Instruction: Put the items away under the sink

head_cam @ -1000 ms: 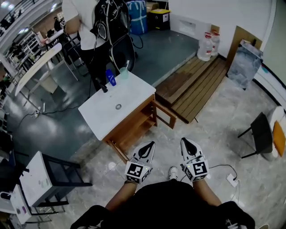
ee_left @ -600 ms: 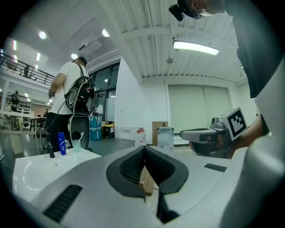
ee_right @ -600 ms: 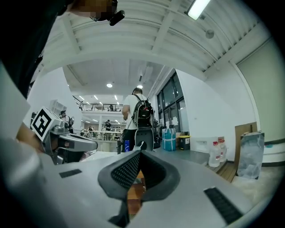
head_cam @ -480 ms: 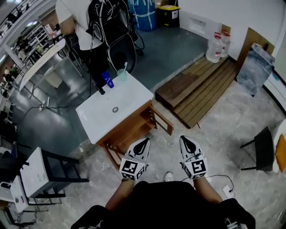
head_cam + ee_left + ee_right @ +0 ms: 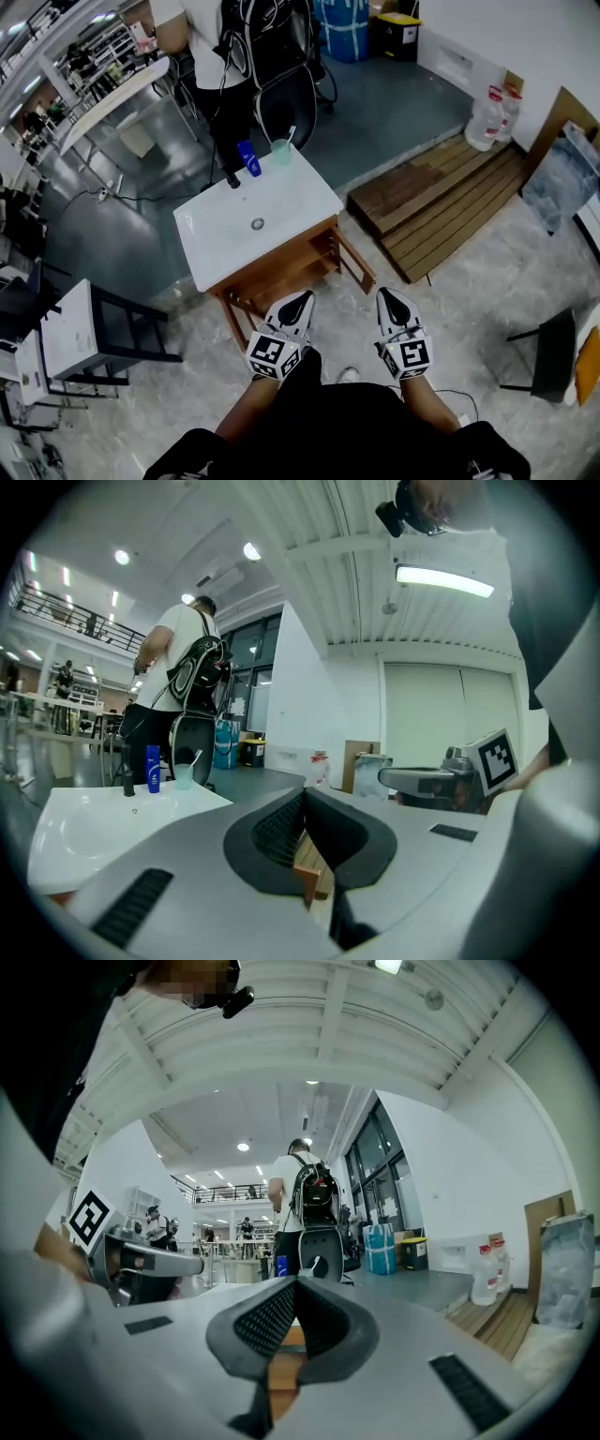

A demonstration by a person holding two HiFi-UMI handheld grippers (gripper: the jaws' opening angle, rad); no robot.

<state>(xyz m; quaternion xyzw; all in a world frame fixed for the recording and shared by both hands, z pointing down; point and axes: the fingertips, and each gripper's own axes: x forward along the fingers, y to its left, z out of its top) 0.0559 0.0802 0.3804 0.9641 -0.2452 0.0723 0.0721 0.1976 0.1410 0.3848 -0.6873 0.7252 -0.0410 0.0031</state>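
Note:
A white sink top [image 5: 225, 234] rests on a wooden cabinet [image 5: 291, 267] with an open shelf beneath. On the far rim stand a blue bottle [image 5: 247, 157], a pale green cup with a toothbrush [image 5: 281, 150] and a black faucet [image 5: 231, 178]. My left gripper [image 5: 300, 302] is shut and empty, just short of the cabinet's front right corner. My right gripper [image 5: 387, 300] is shut and empty over the floor, right of the cabinet. The left gripper view shows the bottle [image 5: 153, 768] and cup [image 5: 184, 775] across the basin [image 5: 75, 822]. The blue bottle [image 5: 281, 1266] also shows in the right gripper view.
A person with a backpack [image 5: 267, 42] stands behind the sink. A wooden pallet [image 5: 441, 202] and water jugs [image 5: 492, 117] lie to the right. A white table on a black frame [image 5: 70, 342] stands at the left, a black chair [image 5: 553, 352] at the right.
The view has shifted toward the sink cabinet. Both grippers have come closer to its front and stayed shut.

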